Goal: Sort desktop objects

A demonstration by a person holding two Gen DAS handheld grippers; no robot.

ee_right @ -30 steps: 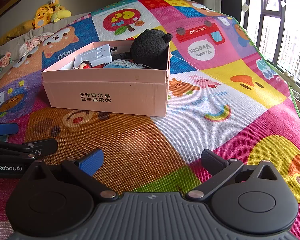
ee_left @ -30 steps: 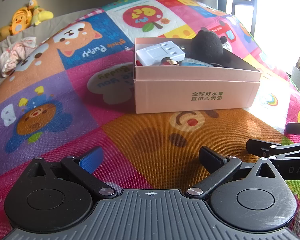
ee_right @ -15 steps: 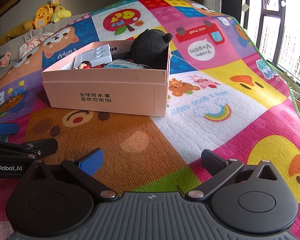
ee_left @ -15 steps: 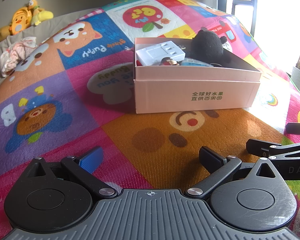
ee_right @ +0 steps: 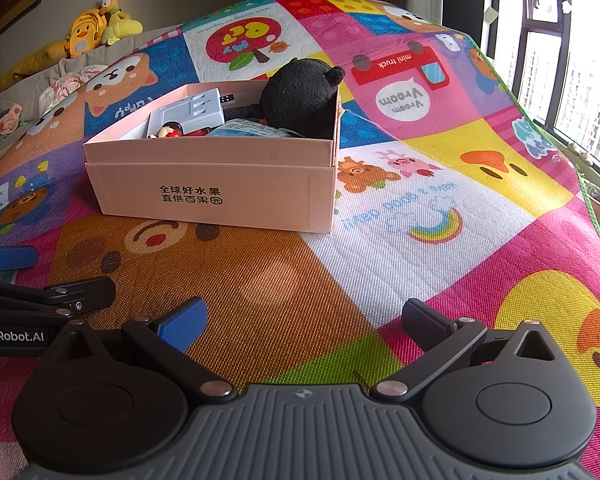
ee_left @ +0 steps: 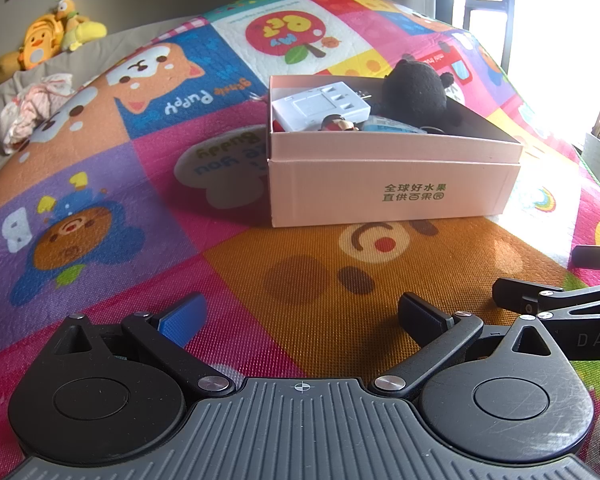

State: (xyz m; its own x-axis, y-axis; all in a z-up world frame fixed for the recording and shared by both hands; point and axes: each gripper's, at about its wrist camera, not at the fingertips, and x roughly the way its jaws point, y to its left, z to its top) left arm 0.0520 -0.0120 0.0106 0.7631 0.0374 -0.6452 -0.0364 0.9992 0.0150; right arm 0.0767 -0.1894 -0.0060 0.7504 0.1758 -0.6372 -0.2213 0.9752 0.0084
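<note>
A pink cardboard box stands on the colourful play mat; it also shows in the right wrist view. Inside lie a black plush toy, a white power strip, a small red figurine and a blue-white packet. My left gripper is open and empty, low over the mat in front of the box. My right gripper is open and empty, beside the left one.
The right gripper's fingers show at the right edge of the left wrist view, the left gripper's fingers at the left edge of the right wrist view. Yellow plush toys and crumpled cloth lie far left. A window is at right.
</note>
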